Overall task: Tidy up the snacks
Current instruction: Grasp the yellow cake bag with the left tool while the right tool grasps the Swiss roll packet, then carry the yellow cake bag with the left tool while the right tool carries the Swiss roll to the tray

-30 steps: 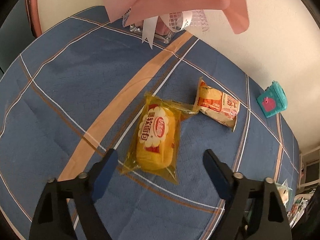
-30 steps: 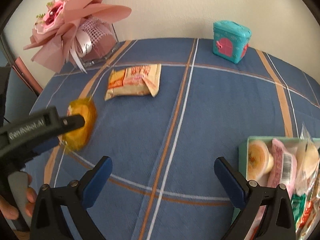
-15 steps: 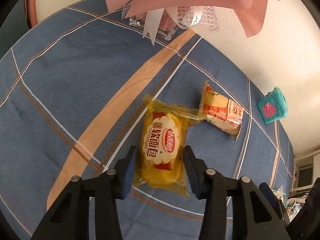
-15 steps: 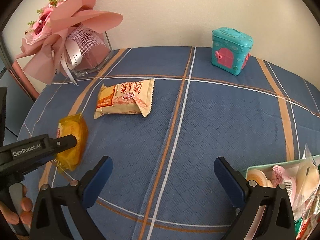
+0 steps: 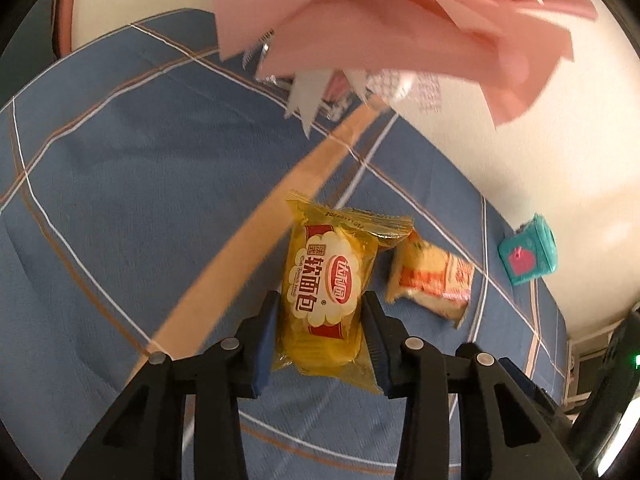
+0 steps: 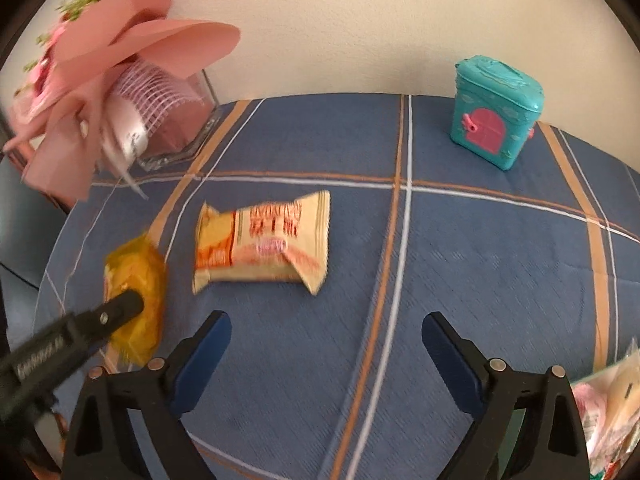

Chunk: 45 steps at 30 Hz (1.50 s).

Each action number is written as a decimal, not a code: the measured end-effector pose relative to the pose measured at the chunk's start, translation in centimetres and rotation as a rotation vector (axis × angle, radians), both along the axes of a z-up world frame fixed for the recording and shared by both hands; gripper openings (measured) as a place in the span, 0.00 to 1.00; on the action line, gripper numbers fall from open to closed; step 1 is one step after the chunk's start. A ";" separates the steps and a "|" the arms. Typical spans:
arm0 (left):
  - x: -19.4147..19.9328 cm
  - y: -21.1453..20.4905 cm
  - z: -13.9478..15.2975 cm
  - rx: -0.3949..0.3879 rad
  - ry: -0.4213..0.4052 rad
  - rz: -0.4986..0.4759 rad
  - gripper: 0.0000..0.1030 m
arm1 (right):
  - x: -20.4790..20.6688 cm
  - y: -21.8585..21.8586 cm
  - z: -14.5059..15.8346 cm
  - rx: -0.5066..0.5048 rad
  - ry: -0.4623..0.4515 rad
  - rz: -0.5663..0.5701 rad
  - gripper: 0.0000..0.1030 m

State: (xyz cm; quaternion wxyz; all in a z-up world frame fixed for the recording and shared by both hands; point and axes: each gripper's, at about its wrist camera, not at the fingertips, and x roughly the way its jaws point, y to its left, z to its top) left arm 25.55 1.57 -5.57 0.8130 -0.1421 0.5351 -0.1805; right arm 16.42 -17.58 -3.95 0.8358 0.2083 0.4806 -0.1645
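A yellow soft-bread pack [image 5: 324, 276] sits between the blue pads of my left gripper [image 5: 320, 304]. Its jaws are closing and the pads press on both sides of the pack. In the right wrist view the same yellow pack [image 6: 140, 276] shows at the left, with a black finger [image 6: 120, 308] of the left gripper across it. A beige and orange snack pack [image 6: 264, 240] lies flat on the blue plaid cloth, just beyond my right gripper [image 6: 326, 322]. The right jaws stand wide and are closing, with nothing between them.
A pink bouquet in a glass vase [image 6: 120, 92] stands at the back left and overhangs the left wrist view. A teal box with a pink door [image 6: 496, 112] stands at the back right. Several wrapped snacks [image 6: 608, 400] are piled at the right edge.
The left jaws have shut from wide apart onto the yellow pack. The right gripper has moved left toward the beige pack, and the snack pile has slid to the frame's edge.
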 end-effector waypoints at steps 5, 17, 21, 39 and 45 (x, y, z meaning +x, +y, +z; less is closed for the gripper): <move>1.1 0.7 0.0 -0.010 -0.020 0.014 0.41 | 2.6 -0.1 0.3 -0.015 0.010 -0.005 0.95; 1.9 2.3 -0.7 -0.023 -0.012 0.037 0.41 | 7.6 2.4 -1.3 -0.039 0.070 0.036 0.95; 2.0 2.5 -0.7 -0.025 -0.010 0.037 0.41 | 7.7 2.7 -1.8 -0.050 0.082 0.031 0.90; -0.2 -1.6 0.9 0.032 -0.003 -0.060 0.41 | 1.6 0.8 -0.7 -0.019 0.088 0.010 0.74; -3.0 -3.9 2.0 0.065 0.016 -0.122 0.41 | -3.0 0.6 0.6 -0.004 0.081 -0.005 0.74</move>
